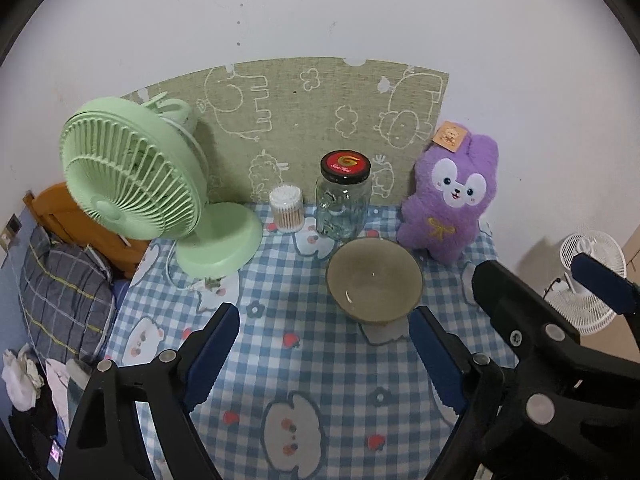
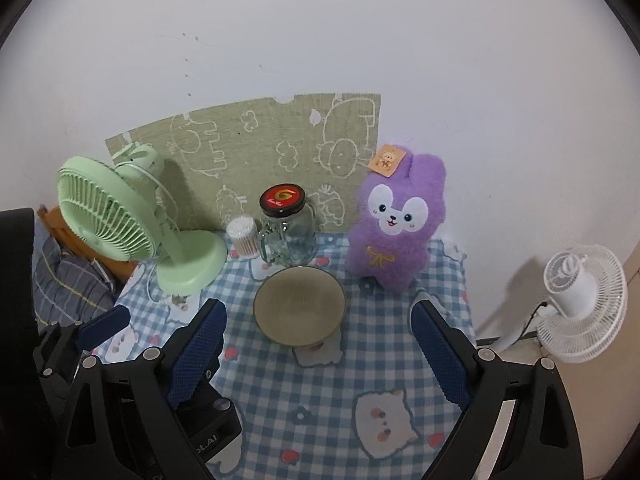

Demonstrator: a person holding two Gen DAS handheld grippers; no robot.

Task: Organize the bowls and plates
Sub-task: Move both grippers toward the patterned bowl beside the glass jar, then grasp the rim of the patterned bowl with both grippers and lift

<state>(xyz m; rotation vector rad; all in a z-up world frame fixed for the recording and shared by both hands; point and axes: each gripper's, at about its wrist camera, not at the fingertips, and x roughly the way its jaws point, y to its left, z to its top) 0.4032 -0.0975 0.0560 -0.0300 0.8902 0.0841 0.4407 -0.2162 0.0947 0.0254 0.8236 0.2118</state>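
Left wrist view: left gripper (image 1: 324,326), black frame with blue ribbed pads, jaws spread wide, nothing between them, held above a blue-and-white checked tablecloth (image 1: 304,364) printed with cartoon animals. A grey-beige ceramic bowl with dark rim (image 1: 374,278) sits upright on the cloth ahead of the right-hand pad, near it but apart. Behind the bowl, a clear glass jar with a red-and-black lid (image 1: 344,202); just beside the jar, a small clear tub of cotton swabs (image 1: 285,208). A mint-green desk fan (image 1: 160,192) stands at the left rear, a purple plush rabbit (image 1: 450,200) at the right rear against the wall. The right gripper's black frame enters at the right edge. Right wrist view: right gripper (image 2: 318,336), same build, jaws likewise wide apart and holding nothing. The bowl (image 2: 299,304) lies ahead between the two pads' lines, touching neither. Jar (image 2: 288,228), swab tub (image 2: 243,236), green fan (image 2: 132,224) and rabbit (image 2: 394,226) stand behind it. A white floor fan (image 2: 580,304) stands off the table at far right. Part of the left gripper shows at lower left.
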